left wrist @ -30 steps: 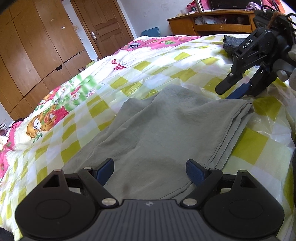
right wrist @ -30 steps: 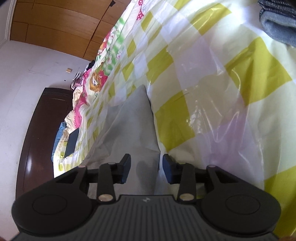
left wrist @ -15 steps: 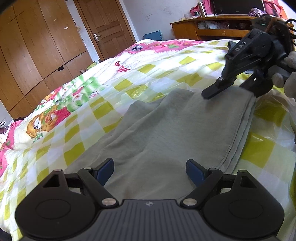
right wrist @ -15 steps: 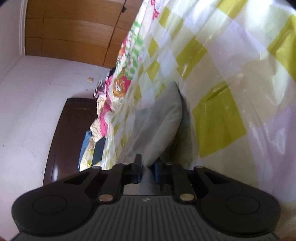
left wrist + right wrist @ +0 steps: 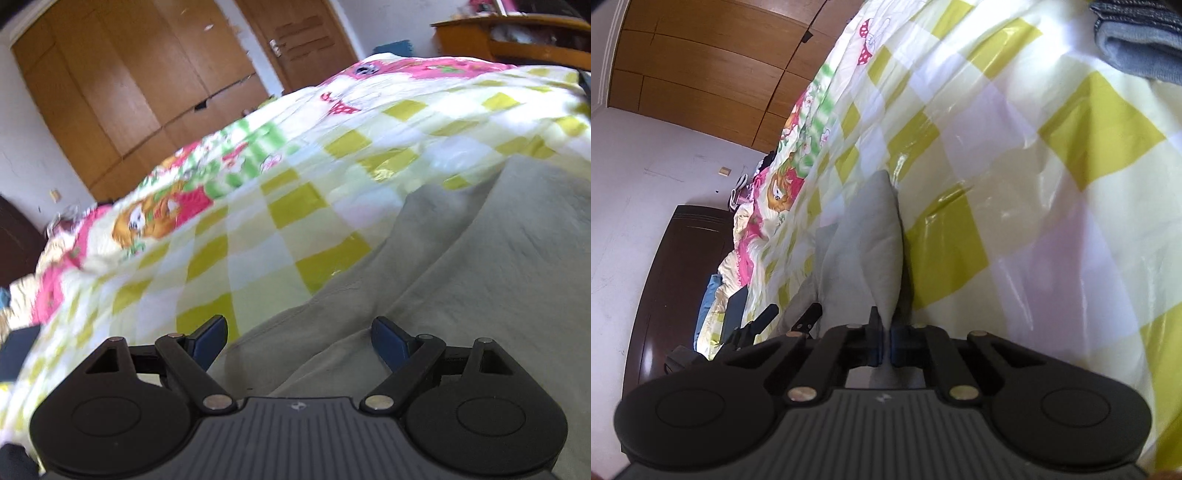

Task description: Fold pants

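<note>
- Pinching an edge of the grey pants (image 5: 875,236), the right gripper (image 5: 885,341) has its blue pads nearly together with a thin ridge of cloth between them. The jaws are easing apart very slightly, yet the pads press on the fabric.
- Ahead of the right gripper, the held cloth rises as a narrow fold and runs away across the checked bedspread (image 5: 1052,192); a corner grip of this kind probably serves to lift one end for folding over.
- Open wide, the left gripper (image 5: 299,338) holds nothing. Its fingers (image 5: 208,334) straddle the near border of the pants (image 5: 480,266), one over the bedspread (image 5: 258,236), the other over grey cloth.
- This placement suggests it is lining up on the matching edge, so that both ends can be carried together. Whether its pads touch the cloth cannot be told.
- The pants lie flat ahead and to the right of the left gripper, apparently already doubled leg on leg.
- Far ahead and right of the right gripper, a folded blue-grey garment (image 5: 1137,51) lies well apart.
</note>
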Demonstrator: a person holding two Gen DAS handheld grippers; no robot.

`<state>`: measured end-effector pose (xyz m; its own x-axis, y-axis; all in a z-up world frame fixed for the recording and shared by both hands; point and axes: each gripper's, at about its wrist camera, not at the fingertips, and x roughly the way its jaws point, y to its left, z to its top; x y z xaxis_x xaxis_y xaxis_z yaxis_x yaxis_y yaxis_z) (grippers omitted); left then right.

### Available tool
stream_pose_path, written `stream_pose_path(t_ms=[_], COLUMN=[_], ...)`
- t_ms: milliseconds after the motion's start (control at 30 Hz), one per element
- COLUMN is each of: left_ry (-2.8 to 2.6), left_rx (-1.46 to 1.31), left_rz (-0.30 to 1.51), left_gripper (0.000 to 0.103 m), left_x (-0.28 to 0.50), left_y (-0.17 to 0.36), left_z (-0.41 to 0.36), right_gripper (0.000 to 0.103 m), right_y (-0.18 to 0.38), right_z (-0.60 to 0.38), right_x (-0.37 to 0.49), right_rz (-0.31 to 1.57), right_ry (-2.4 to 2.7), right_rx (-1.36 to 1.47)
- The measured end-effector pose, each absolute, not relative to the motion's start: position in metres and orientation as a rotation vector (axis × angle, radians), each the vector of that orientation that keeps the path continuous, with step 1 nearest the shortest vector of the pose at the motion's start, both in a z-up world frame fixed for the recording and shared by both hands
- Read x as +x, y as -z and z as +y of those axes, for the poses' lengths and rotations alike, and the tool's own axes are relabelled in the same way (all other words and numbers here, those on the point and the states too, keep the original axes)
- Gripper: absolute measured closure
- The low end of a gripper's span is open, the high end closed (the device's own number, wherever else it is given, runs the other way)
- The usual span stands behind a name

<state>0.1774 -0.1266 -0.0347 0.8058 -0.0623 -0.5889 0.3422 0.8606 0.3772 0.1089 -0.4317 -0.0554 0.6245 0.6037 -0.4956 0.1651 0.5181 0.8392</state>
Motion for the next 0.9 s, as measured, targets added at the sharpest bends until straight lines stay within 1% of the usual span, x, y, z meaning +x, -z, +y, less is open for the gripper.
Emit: stream_pose_path(t_ms=[67, 100, 167, 267, 400, 433, 500, 567, 667, 767, 900], left_ry=[0.232, 0.230, 0.221, 0.224, 0.261, 0.273, 0.356, 0.365, 0.395, 0.407, 0.388], left_rx=[0.484, 0.503, 0.540, 0.592, 0.577, 0.576, 0.585, 0.609, 0.553, 0.516, 0.479], left_rz=[0.565, 0.539, 0.495, 0.444, 0.381, 0.380, 0.450, 0.435, 0.446, 0.472, 0.515], left_gripper=[0.005, 0.005, 0.005, 0.005, 0.005, 0.005, 0.005, 0.008, 0.008, 0.008, 0.008], left_x=[0.165, 0.154, 0.133, 0.103, 0.076, 0.074, 0.074, 0.067, 0.061, 0.055, 0.046], left_y=[0.026, 0.022, 0.021, 0.027, 0.029, 0.029, 0.036, 0.042, 0.033, 0.025, 0.022], left_z=[-0.117, -0.113, -0.103, -0.094, -0.098, -0.102, -0.112, -0.115, -0.102, -0.080, -0.046], right_gripper=[0.091, 0.090, 0.090, 0.094, 0.096, 0.096, 0.096, 0.096, 0.096, 0.096, 0.096], right_y=[0.056, 0.057, 0.055, 0.031, -0.007, -0.015, -0.033, -0.053, -0.076, -0.084, -0.075], right_z=[-0.427, -0.424, -0.419, -0.406, -0.387, -0.381, -0.366, -0.342, -0.297, -0.245, -0.179], right_x=[0.115, 0.119, 0.122, 0.119, 0.121, 0.124, 0.129, 0.134, 0.142, 0.155, 0.166], right_rz=[0.905, 0.916, 0.921, 0.877, 0.846, 0.843, 0.842, 0.840, 0.841, 0.854, 0.909], right_ry=[-0.291, -0.284, -0.261, -0.257, -0.266, -0.271, -0.277, -0.297, -0.335, -0.396, -0.460], right_rx=[0.987, 0.979, 0.982, 0.915, 0.866, 0.857, 0.821, 0.732, 0.601, 0.500, 0.359])
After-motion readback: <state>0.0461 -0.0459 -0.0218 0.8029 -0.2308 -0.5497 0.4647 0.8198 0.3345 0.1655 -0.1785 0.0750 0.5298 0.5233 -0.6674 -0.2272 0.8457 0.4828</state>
